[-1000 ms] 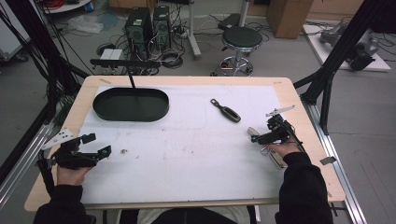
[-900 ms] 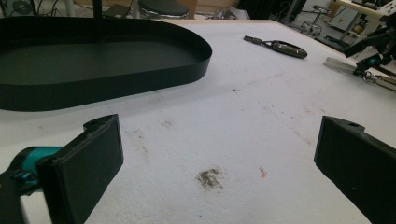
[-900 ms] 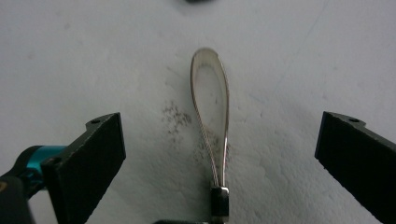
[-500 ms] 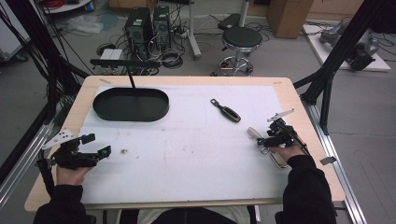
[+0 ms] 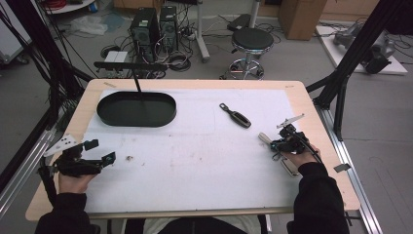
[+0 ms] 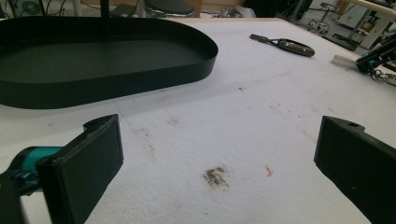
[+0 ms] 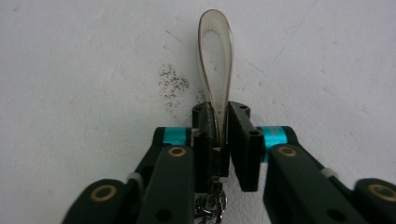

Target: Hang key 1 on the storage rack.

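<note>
On the right side of the white mat (image 5: 195, 161) my right gripper (image 5: 276, 144) has just been closing and is now shut on a flat silvery metal strip (image 7: 215, 56). Its rounded tip sticks out past the pads (image 7: 240, 135) and lies on the mat. In the high view the strip (image 5: 265, 138) points left of the hand. The left gripper view shows the right gripper (image 6: 373, 58) far off at the right. My left gripper (image 5: 100, 152) rests near the table's left front, open with nothing between its fingers (image 6: 88, 163).
A black oval tray (image 5: 104, 114) sits at the back left, with a thin black stand (image 5: 138, 85) rising from it. A dark-handled tool (image 5: 235, 115) lies behind the right hand. A small dark smudge (image 5: 129, 157) marks the mat near the left gripper.
The right gripper's jaws have closed onto the metal strip. Both hands stayed where they were.
</note>
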Demonstrator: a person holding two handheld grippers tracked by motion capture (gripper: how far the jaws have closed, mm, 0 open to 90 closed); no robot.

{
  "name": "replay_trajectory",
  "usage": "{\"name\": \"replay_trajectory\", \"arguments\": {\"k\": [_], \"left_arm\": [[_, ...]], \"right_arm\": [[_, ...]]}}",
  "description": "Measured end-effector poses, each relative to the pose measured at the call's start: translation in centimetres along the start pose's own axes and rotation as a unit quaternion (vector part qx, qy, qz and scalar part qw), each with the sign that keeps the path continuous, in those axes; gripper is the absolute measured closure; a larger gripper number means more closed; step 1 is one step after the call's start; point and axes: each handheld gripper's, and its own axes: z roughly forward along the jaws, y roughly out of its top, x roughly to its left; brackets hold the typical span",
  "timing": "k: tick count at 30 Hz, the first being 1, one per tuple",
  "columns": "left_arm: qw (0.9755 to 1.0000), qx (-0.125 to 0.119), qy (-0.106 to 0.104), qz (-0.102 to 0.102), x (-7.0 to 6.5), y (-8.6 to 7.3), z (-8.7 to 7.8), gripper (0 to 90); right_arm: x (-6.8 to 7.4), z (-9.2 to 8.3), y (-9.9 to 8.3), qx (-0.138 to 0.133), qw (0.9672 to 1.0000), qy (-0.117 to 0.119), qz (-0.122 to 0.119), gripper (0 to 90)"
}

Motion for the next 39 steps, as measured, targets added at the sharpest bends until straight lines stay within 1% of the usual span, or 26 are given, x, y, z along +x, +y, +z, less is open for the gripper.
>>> {"name": "replay_trajectory", "arguments": {"k": [1, 2, 6, 7, 9, 11, 14, 15, 16, 17, 18, 19, 20, 21, 24, 26, 28, 29, 30, 32, 33, 34, 35, 36, 38, 39], "left_arm": [[1.0, 0.0, 0.0, 0.0, 0.0, 0.0, 0.0, 1.7], [1.0, 0.001, -0.001, 0.0, 0.0, 0.0, 0.0, 1.7], [1.0, 0.003, -0.002, 0.0, 0.1, -0.1, 0.0, 1.7], [1.0, 0.002, -0.001, 0.001, 0.1, -0.1, 0.0, 1.7], [1.0, 0.002, -0.001, 0.0, 0.0, -0.1, 0.0, 1.7], [1.0, 0.005, -0.001, 0.002, 0.1, -0.1, 0.1, 1.7], [1.0, 0.004, 0.0, 0.003, 0.1, -0.1, 0.2, 1.7], [1.0, 0.004, 0.0, 0.003, 0.1, -0.1, 0.2, 1.7], [1.0, 0.004, 0.0, 0.002, 0.1, -0.1, 0.2, 1.7], [1.0, 0.004, 0.0, 0.002, 0.1, -0.1, 0.2, 1.7], [1.0, 0.003, 0.0, 0.001, 0.1, -0.1, 0.2, 1.7], [1.0, 0.003, 0.0, 0.001, 0.1, -0.1, 0.2, 1.7], [1.0, 0.004, -0.001, 0.001, 0.1, -0.1, 0.2, 1.7], [1.0, 0.004, -0.001, 0.001, 0.1, -0.2, 0.2, 1.7], [1.0, 0.004, -0.001, 0.0, 0.1, -0.2, 0.2, 1.7], [1.0, 0.005, -0.001, 0.0, 0.1, -0.2, 0.2, 1.7], [1.0, 0.005, -0.001, 0.0, 0.1, -0.2, 0.2, 1.7], [1.0, 0.003, -0.001, 0.0, 0.1, -0.2, 0.2, 1.7], [1.0, 0.003, -0.001, 0.0, 0.1, -0.2, 0.2, 1.7], [1.0, 0.002, -0.001, -0.001, 0.2, -0.2, 0.2, 1.7], [1.0, 0.002, -0.002, -0.001, 0.2, -0.2, 0.2, 1.7], [1.0, 0.002, -0.002, -0.001, 0.2, -0.2, 0.2, 1.7], [1.0, 0.001, -0.003, -0.002, 0.2, -0.2, 0.2, 1.7], [1.0, 0.0, -0.003, -0.002, 0.2, -0.2, 0.2, 1.7], [1.0, -0.002, -0.004, -0.003, 0.2, -0.2, 0.2, 1.7], [1.0, -0.002, -0.004, -0.003, 0.2, -0.2, 0.2, 1.7]], "right_arm": [[0.0, 0.0, 0.0, 0.0, 1.0, 0.0, 0.0, 81.6], [0.1, 0.0, 0.0, -0.001, 1.0, -0.007, -0.002, 82.1], [0.3, 0.0, 0.0, 0.0, 0.9999, -0.012, 0.002, 82.6], [0.4, 0.0, 0.0, -0.001, 0.9998, -0.018, 0.003, 82.7], [0.3, -0.1, 0.0, -0.006, 0.9998, -0.019, 0.001, 82.6], [0.3, -0.5, 0.1, -0.027, 0.9994, -0.016, 0.014, 82.7], [0.1, -1.3, 0.4, -0.063, 0.9976, -0.003, 0.031, 82.7], [0.1, -1.3, 0.4, -0.063, 0.9976, -0.003, 0.031, 82.7], [0.0, -1.8, 0.6, -0.082, 0.9958, 0.003, 0.039, 82.6], [0.0, -2.0, 0.7, -0.092, 0.9949, 0.006, 0.042, 82.6], [0.1, -2.3, 0.9, -0.1, 0.9941, 0.007, 0.043, 82.6], [0.1, -2.3, 0.9, -0.1, 0.9941, 0.007, 0.043, 82.6], [0.3, -2.7, 1.2, -0.115, 0.9926, 0.012, 0.036, 82.6], [0.4, -2.9, 1.4, -0.121, 0.9921, 0.012, 0.031, 82.6], [0.8, -3.4, 1.8, -0.139, 0.9898, 0.014, 0.026, 82.6], [0.9, -3.7, 2.2, -0.15, 0.9882, 0.015, 0.027, 82.6], [1.0, -4.1, 2.7, -0.164, 0.9857, 0.023, 0.031, 82.6], [1.0, -4.1, 2.7, -0.164, 0.9857, 0.023, 0.031, 82.6], [1.1, -4.5, 3.3, -0.176, 0.9831, 0.036, 0.033, 82.6], [1.4, -4.7, 3.7, -0.18, 0.9824, 0.038, 0.03, 82.5], [1.5, -4.9, 4.2, -0.187, 0.9811, 0.041, 0.026, 82.6], [2.1, -5.3, 5.2, -0.199, 0.9784, 0.052, 0.022, 82.6], [2.1, -5.3, 5.2, -0.199, 0.9784, 0.052, 0.022, 82.6], [2.7, -5.7, 6.3, -0.211, 0.9757, 0.058, 0.012, 82.6], [3.4, -5.9, 7.3, -0.214, 0.9752, 0.055, -0.004, 82.6], [3.6, -5.9, 7.7, -0.215, 0.975, 0.054, -0.007, 82.6]]}}
